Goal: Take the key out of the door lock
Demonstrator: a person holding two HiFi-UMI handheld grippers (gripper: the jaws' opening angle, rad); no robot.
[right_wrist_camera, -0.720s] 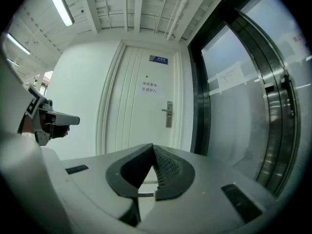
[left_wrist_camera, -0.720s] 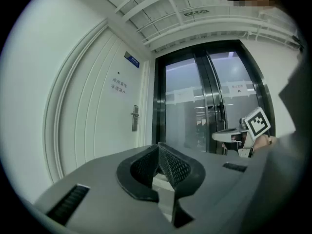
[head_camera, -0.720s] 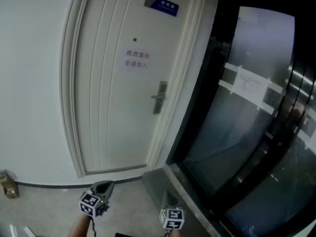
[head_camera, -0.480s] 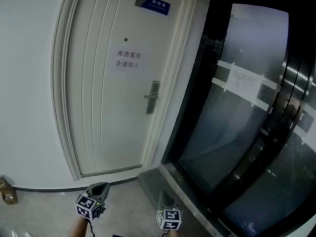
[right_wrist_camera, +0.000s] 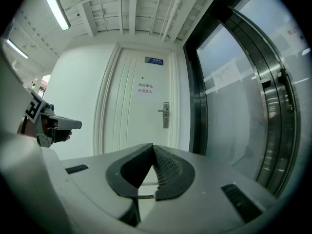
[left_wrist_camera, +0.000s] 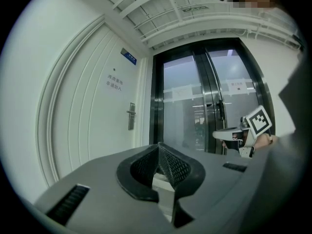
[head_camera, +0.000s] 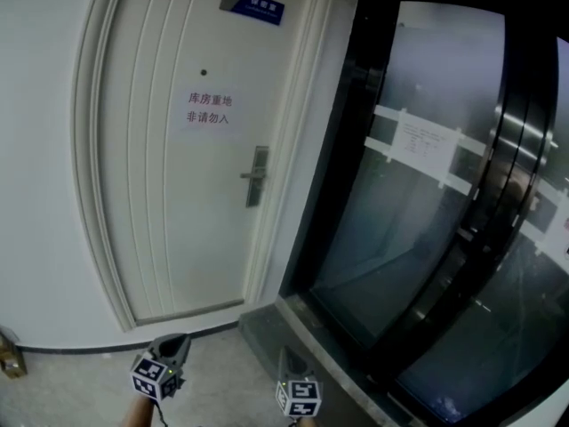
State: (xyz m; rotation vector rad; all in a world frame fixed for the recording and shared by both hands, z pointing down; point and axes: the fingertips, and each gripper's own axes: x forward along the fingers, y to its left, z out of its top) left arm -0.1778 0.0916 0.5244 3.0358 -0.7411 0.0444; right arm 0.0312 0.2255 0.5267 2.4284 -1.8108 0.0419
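White-painted door (head_camera: 169, 203) stood ahead, its lock plate (head_camera: 256, 178) well apart from both tools. The key was too small to make out, presumably under the lever. The left hand-held gripper (left_wrist_camera: 159, 152) and right hand-held gripper (right_wrist_camera: 152, 151) had jaws pressed together, empty. Best approach looked to be: close in, part one pair, pinch the key squarely, draw straight out.

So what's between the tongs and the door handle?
Nothing stands there. The head view shows only floor and door between left tongs, right tongs and handle.
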